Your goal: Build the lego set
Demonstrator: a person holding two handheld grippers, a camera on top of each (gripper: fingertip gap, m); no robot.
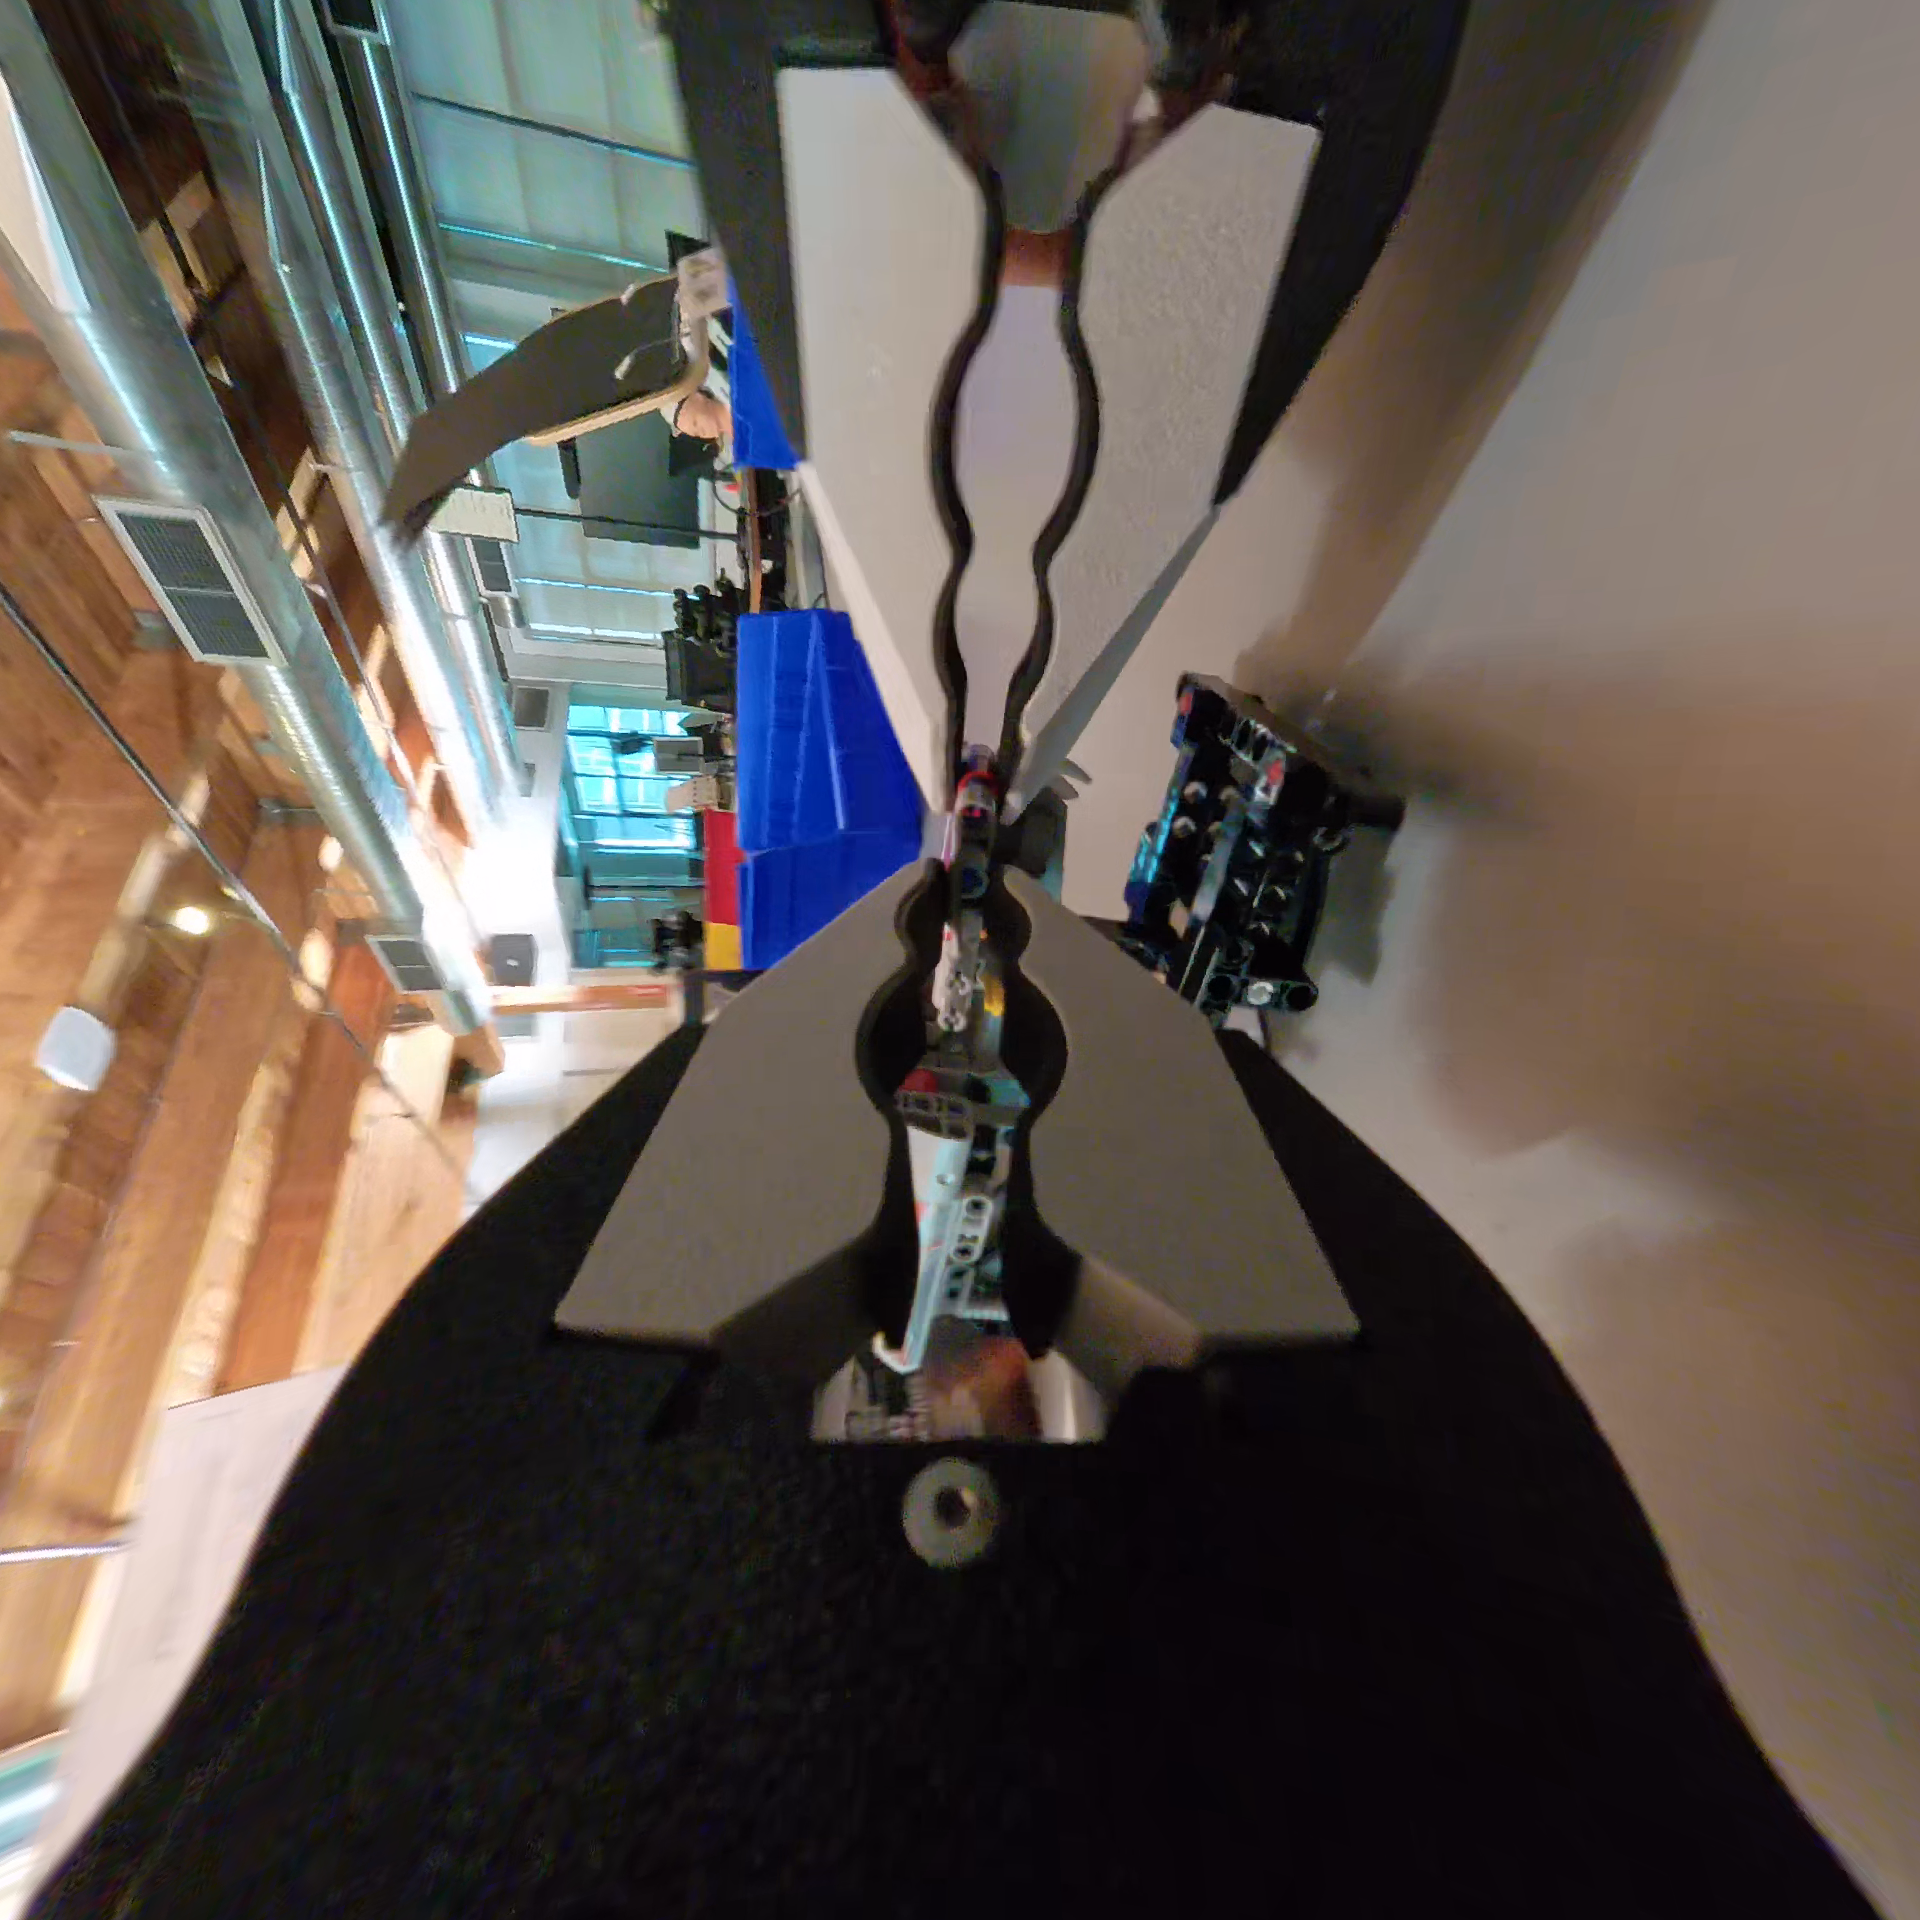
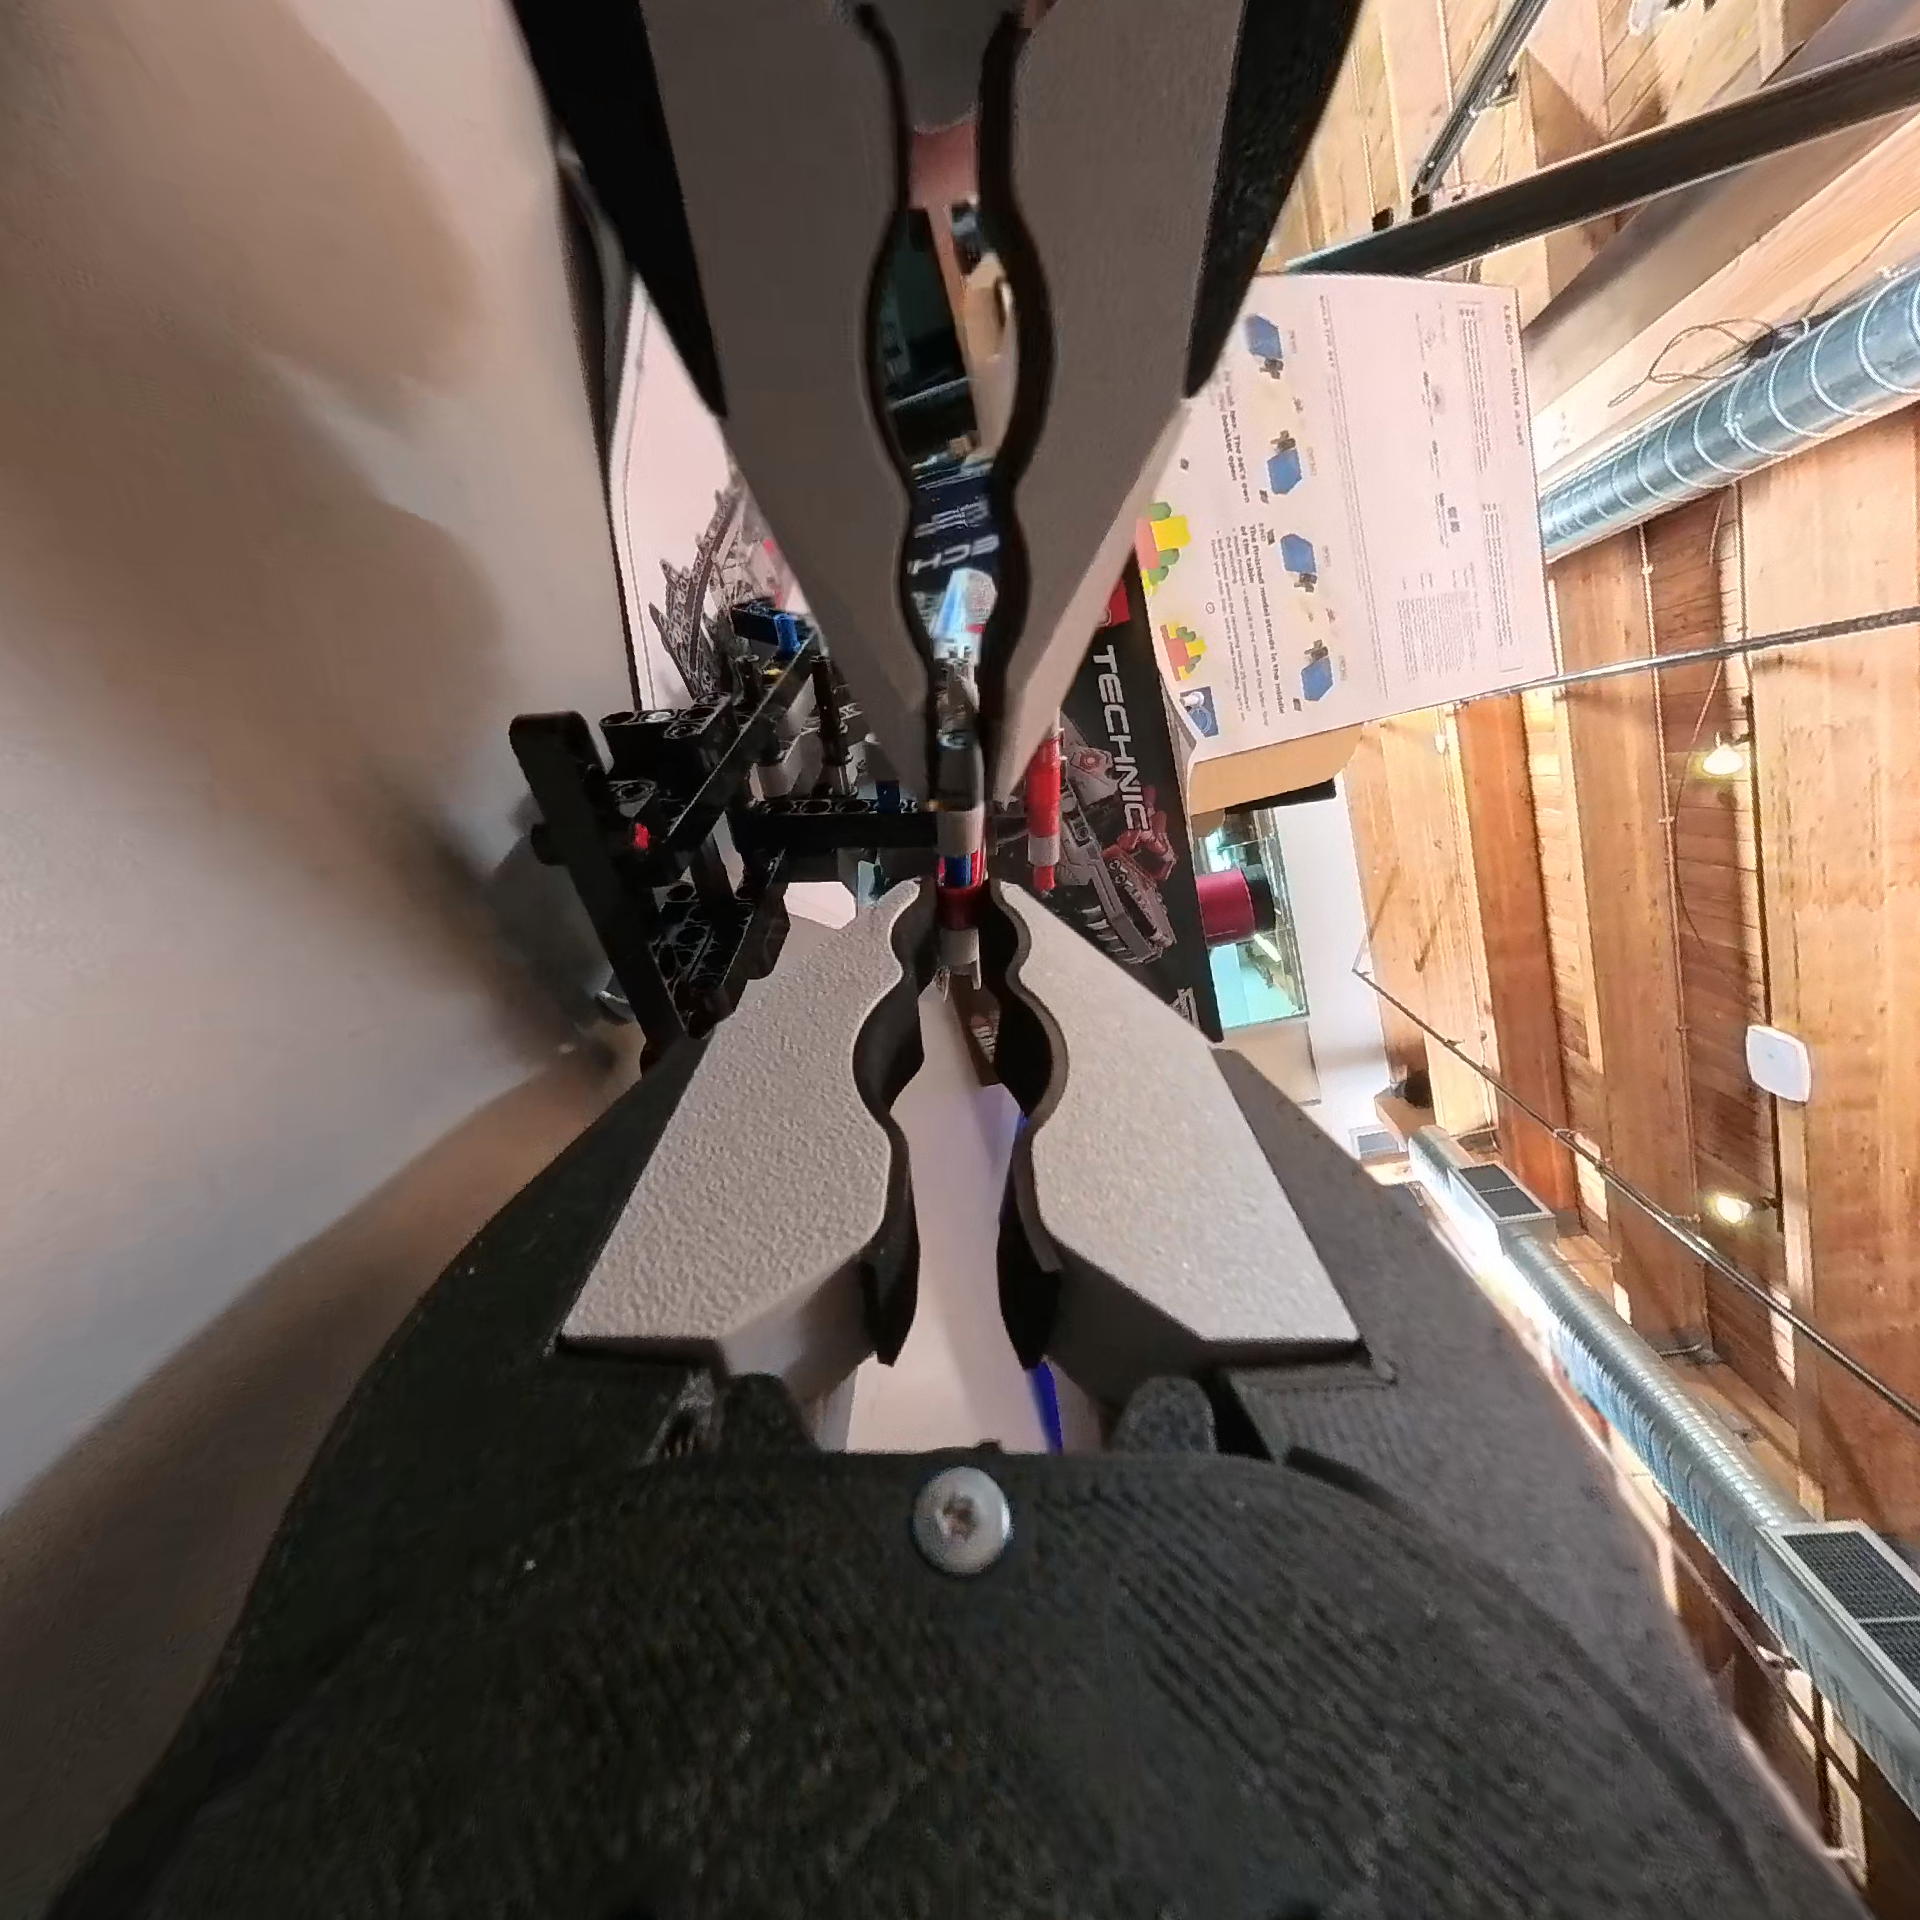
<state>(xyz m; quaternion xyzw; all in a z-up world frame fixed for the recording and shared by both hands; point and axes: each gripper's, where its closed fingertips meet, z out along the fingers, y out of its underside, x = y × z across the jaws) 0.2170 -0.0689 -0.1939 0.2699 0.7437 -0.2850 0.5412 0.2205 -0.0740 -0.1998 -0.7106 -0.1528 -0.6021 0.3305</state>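
At frame centre, both grippers meet tip to tip: left gripper jaws clamp a grey-white lego piece; right gripper jaws pinch a red-blue-grey pin assembly. The black lego frame stands on the worktop, centre right.

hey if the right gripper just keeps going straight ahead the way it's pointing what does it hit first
Most likely the left gripper, facing it nearly tip to tip. Both pinch a small lego piece between them.

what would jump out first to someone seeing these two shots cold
The two grippers meeting tip to tip at the centre of both views: the left gripper and right gripper are both shut on a slim lego piece. Beside them stands a black lego frame on the pale table.
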